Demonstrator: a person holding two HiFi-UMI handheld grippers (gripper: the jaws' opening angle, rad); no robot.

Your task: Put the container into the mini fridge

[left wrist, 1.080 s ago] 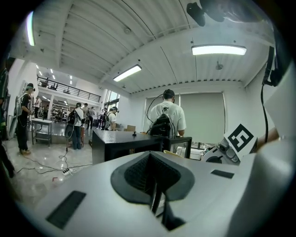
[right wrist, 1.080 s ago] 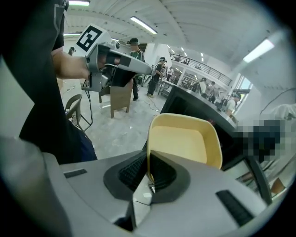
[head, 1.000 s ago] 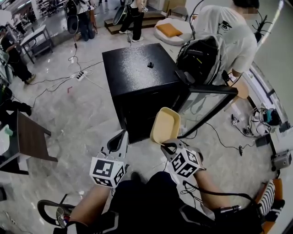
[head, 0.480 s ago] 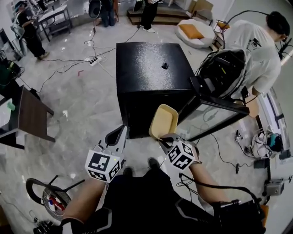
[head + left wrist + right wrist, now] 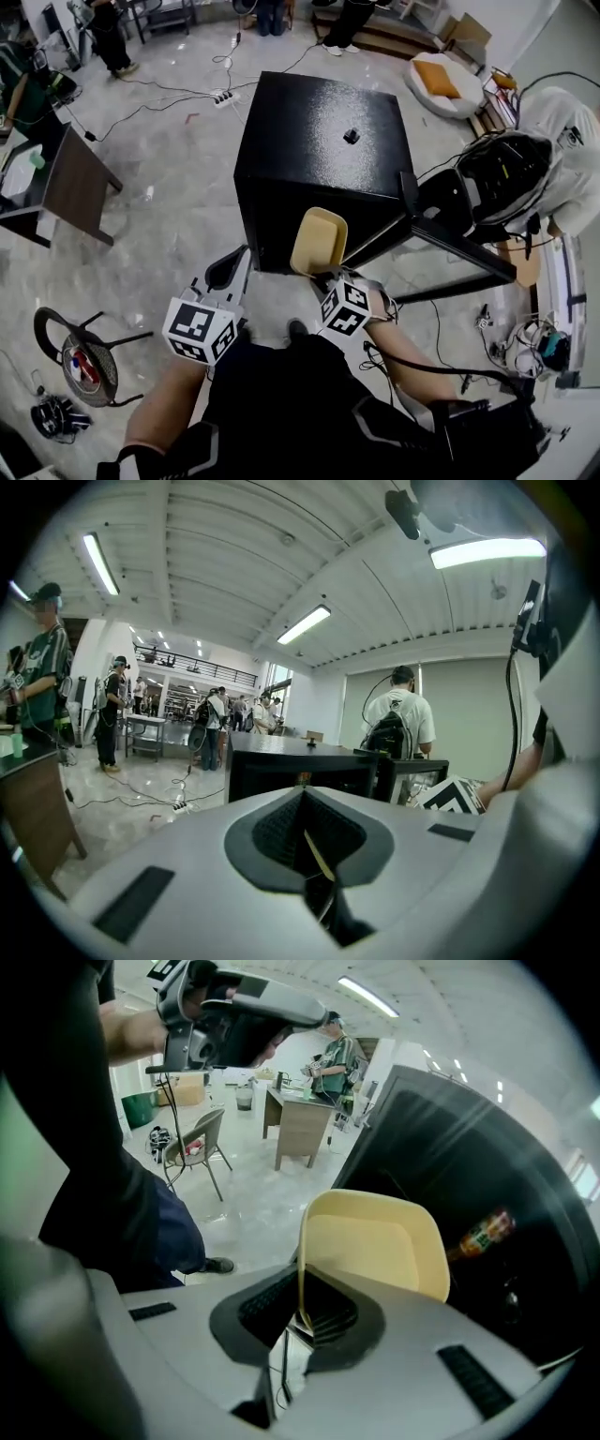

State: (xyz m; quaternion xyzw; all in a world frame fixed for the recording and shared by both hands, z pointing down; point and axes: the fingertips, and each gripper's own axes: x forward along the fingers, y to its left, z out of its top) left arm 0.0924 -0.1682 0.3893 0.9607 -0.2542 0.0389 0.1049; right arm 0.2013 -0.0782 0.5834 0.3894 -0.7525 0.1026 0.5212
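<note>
The black mini fridge [image 5: 319,141] stands on the floor ahead of me, its door [image 5: 450,239] swung open to the right. My right gripper [image 5: 325,278] is shut on the near rim of a pale yellow container [image 5: 319,241], which stands tilted on edge just in front of the fridge's open front. In the right gripper view the container [image 5: 375,1241] rises from the jaws of the right gripper [image 5: 302,1312], and a bottle [image 5: 487,1232] shows inside the dark fridge. My left gripper [image 5: 230,272] is shut and empty, to the left of the container. In the left gripper view the fridge [image 5: 281,771] is straight ahead.
A small black object [image 5: 352,136] sits on the fridge top. A person with a black backpack [image 5: 506,173] stands beside the open door. A brown table [image 5: 70,183] is at the left, a chair [image 5: 80,352] at the lower left, and cables with a power strip [image 5: 223,97] lie on the floor.
My view has swung over the fridge. Both grippers have come closer to its front, and the container has moved with the right gripper towards the opening.
</note>
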